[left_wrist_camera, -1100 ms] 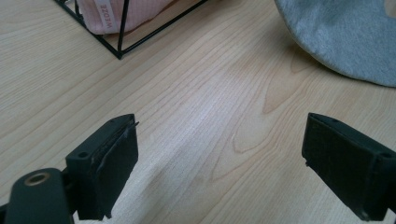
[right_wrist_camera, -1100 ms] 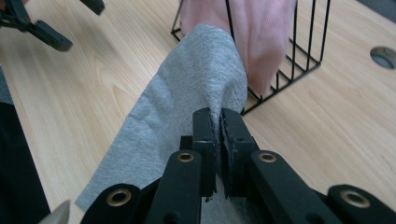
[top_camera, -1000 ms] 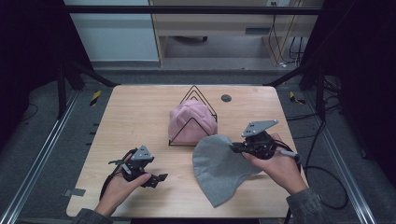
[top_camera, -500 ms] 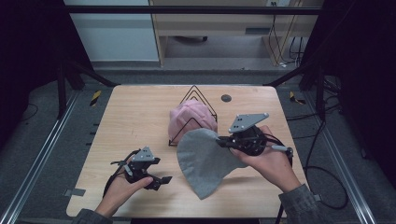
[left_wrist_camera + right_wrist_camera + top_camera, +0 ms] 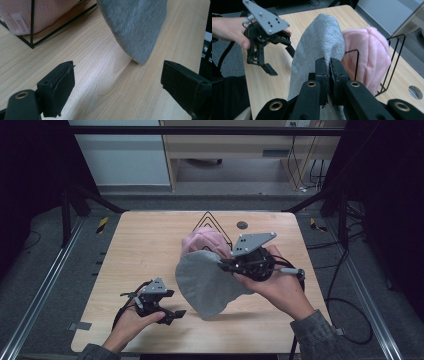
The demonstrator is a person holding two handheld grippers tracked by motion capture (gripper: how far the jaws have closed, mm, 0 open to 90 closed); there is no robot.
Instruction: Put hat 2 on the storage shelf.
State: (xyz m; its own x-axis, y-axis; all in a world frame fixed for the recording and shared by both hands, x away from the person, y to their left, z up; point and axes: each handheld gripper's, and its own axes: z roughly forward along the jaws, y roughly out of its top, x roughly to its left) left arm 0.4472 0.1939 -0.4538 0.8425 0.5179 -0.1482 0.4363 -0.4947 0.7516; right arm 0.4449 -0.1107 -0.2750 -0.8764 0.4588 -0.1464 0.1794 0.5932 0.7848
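Right hand-held gripper (image 5: 223, 265) lifts grey hat (image 5: 205, 282) off table (image 5: 140, 245); left hand-held gripper (image 5: 167, 306) idle.

Right jaws pinched tight on the hat's rim near its top edge. Hat hangs mid-table, long axis steep, slanting down toward the near side; its low tip points down just above the wood, right of the left gripper. Left jaws wide apart, holding nothing, near-left. Pink hat (image 5: 202, 241) sits in wire rack (image 5: 210, 222) just behind.
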